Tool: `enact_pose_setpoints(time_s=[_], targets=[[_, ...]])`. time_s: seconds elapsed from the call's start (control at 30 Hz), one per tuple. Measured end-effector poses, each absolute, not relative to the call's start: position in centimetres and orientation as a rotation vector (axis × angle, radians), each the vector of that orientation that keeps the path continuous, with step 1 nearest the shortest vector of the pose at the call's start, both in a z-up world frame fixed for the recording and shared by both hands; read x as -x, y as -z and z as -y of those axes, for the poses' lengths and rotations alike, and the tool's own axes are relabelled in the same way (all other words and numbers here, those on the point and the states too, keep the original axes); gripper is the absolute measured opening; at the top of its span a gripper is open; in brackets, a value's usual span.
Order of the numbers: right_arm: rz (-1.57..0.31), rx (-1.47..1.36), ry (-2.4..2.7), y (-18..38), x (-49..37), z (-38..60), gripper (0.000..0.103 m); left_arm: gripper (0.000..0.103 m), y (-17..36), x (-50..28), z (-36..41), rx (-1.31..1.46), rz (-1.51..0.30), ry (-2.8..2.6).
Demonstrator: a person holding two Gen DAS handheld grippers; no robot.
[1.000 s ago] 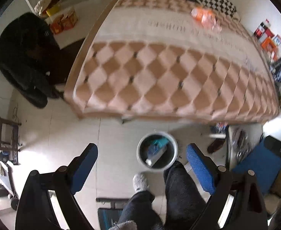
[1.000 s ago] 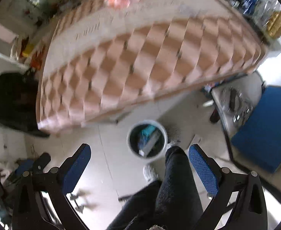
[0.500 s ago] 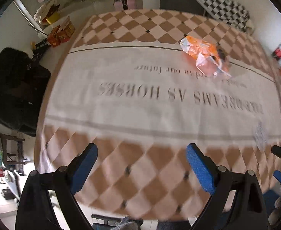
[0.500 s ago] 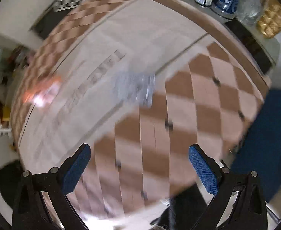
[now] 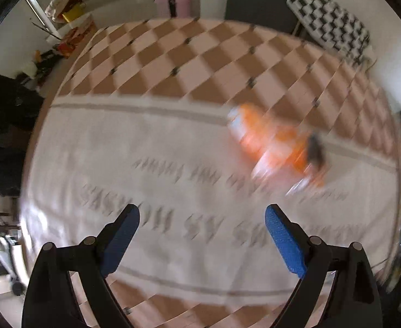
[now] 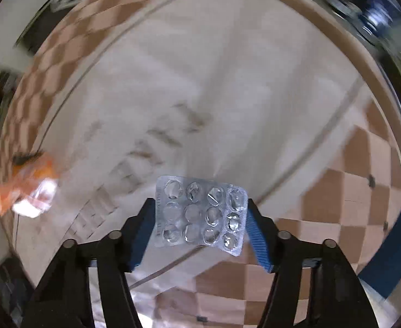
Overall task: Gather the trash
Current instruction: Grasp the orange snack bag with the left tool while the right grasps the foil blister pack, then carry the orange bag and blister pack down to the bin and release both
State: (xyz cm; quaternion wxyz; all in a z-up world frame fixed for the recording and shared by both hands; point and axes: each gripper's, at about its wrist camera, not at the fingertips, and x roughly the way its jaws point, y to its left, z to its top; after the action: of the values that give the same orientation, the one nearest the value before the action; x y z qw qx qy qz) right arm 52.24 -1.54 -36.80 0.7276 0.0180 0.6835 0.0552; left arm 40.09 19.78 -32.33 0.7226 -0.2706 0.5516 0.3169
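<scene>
Right wrist: right claw grips blister pack edgewise.

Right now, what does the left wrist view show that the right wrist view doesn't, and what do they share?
Only the left wrist view shows the left tool, open with nothing between its blue pads, plus a black-and-white checkered cushion beyond the table. Only the right wrist view shows the right tool closed on an emptied silver blister pack. Both share the checkered tablecloth with printed lettering and the blurred orange wrapper lying on it.
</scene>
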Motion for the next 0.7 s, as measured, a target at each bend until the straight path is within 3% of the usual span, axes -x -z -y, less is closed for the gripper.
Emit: enact_pose_setpoints(time_s=[0.1, 0.2, 0.27, 0.3, 0.33, 0.4, 0.7], targets=[[-1.492, 0.002, -0.193, 36.1, -53.4, -0.2, 0.058, 0.083, 31.4, -42.1, -21.1, 0.664, -1.158, -0.663], [-1.48, 0.021, -0.206, 35.8, -54.8, -1.2, 0.058, 0.082, 32.0, -44.4, -22.2, 0.735, -1.156, -0.627], [-1.487, 0.025, -0.209, 35.9, -55.7, -1.9, 0.058, 0.066, 33.5, -46.2, -22.7, 0.757, -1.204, -0.604], [-1.493, 0.021, -0.211, 36.0, -55.9, -2.3, 0.058, 0.044, 34.1, -46.8, -22.6, 0.762, -1.224, -0.596], [-1.496, 0.02, -0.215, 36.0, -56.1, -2.7, 0.058, 0.033, 34.6, -47.2, -22.4, 0.762, -1.239, -0.592], [-1.49, 0.005, -0.238, 35.5, -56.4, -3.1, 0.058, 0.025, 34.7, -47.6, -22.1, 0.742, -1.242, -0.571], [-1.455, 0.047, -0.384, 32.5, -53.5, -3.4, 0.059, 0.017, 30.0, -42.9, -20.4, 0.566, -1.193, -0.596]])
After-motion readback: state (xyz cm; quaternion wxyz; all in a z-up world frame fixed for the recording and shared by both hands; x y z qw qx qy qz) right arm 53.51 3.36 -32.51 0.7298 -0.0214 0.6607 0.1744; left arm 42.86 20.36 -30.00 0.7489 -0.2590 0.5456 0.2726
